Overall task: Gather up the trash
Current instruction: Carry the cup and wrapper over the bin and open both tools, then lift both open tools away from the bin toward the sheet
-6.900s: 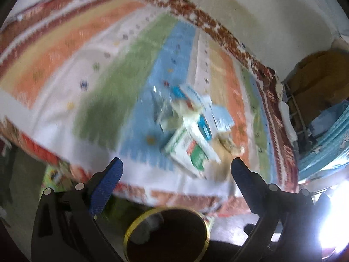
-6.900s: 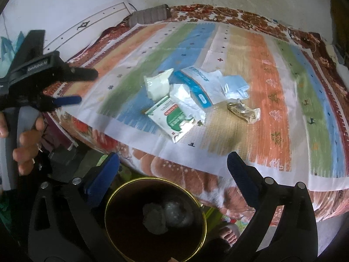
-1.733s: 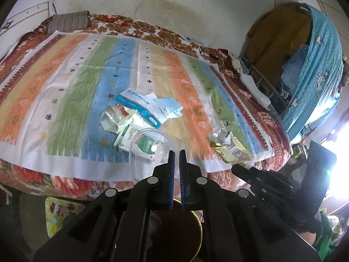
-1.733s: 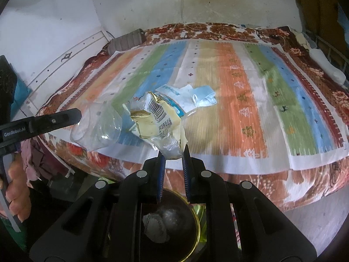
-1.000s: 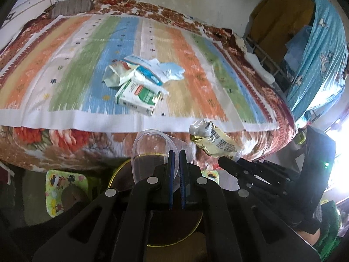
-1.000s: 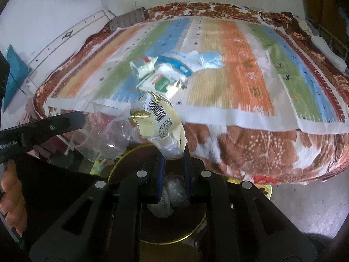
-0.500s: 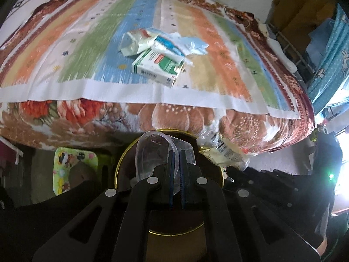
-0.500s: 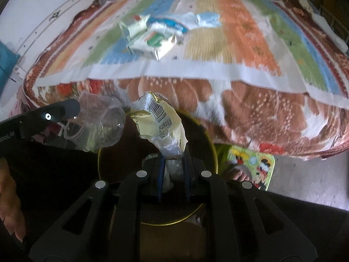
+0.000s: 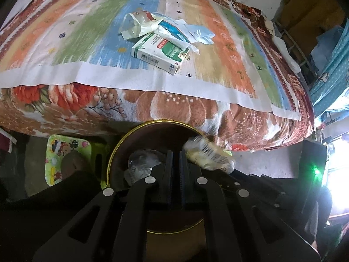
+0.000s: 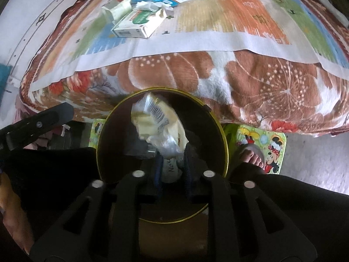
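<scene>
A dark round bin with a gold rim stands on the floor by the bed. My left gripper is over the bin with its fingers close together; the clear plastic cup lies in the bin to their left, and I cannot tell if it is still pinched. My right gripper is over the bin, its fingers a little apart, with the yellow snack wrapper at their tips. A white-green box and wrappers lie on the bed.
The bed has a striped cloth over a floral blanket hanging down its side. A cartoon floor mat lies by the bin, with a bare foot on it. Cluttered shelves and blue cloth are at right.
Both grippers moved down from the bed to over the bin. The cup has dropped lower into the bin beside the left fingers. The right fingers have parted slightly around the wrapper.
</scene>
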The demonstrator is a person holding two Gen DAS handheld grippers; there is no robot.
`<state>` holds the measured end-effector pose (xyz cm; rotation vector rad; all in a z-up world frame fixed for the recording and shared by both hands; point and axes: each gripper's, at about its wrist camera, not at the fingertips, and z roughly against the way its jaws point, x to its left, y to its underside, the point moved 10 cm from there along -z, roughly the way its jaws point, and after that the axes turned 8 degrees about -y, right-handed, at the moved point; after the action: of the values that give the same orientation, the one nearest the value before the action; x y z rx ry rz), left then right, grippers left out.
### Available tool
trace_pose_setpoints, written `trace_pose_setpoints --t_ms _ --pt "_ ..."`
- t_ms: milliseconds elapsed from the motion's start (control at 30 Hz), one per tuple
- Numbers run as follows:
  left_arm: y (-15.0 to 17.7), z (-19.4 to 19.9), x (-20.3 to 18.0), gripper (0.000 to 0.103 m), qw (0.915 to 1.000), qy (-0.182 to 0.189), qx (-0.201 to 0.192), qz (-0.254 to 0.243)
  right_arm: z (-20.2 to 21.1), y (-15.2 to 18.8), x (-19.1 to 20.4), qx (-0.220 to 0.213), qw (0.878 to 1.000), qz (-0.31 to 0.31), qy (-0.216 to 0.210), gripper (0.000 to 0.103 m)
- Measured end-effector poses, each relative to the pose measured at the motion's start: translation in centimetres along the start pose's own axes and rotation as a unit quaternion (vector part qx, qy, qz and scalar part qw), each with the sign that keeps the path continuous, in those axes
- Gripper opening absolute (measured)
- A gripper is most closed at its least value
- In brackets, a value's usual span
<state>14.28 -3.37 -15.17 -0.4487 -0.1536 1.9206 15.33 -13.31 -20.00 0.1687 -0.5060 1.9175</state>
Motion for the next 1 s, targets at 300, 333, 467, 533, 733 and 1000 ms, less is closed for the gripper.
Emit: trace_pose_setpoints --t_ms 300,333,467,533,733,1000 --pt "-1.0 1.2 0.6 0.025 0.9994 0.019 -0.016 0.025 0.5 -0.4 0.4 -0.012 1.0 0.006 -0.008 0.041" --pt "-1.1 1.4 0.6 0.03 0.9993 0.02 -0.018 0.024 0.6 -0.4 0.6 -0.014 1.0 0.01 -0.008 0.043" --pt "-1.7 1.9 0.8 0.033 0.9991 0.021 -0.028 0.026 1.4 -0.8 1.3 -0.03 0.999 0.026 -0.007 0.05" --pt "-2.1 2.5 1.3 0.039 0.9982 0.033 -0.033 0.038 1.8 -1.1 1.4 -0.038 0.999 0.027 -0.011 0.051" --pt "-3.5 4.7 2.9 0.057 0.9934 0.055 -0.065 0.076 3.9 -2.1 3.1 -0.08 0.994 0.077 -0.004 0.065" --pt "-4.6 5.2 3.3 0.066 0.9946 0.031 -0.077 0.062 6.0 -3.8 4.6 -0.112 0.987 0.115 -0.01 0.075"
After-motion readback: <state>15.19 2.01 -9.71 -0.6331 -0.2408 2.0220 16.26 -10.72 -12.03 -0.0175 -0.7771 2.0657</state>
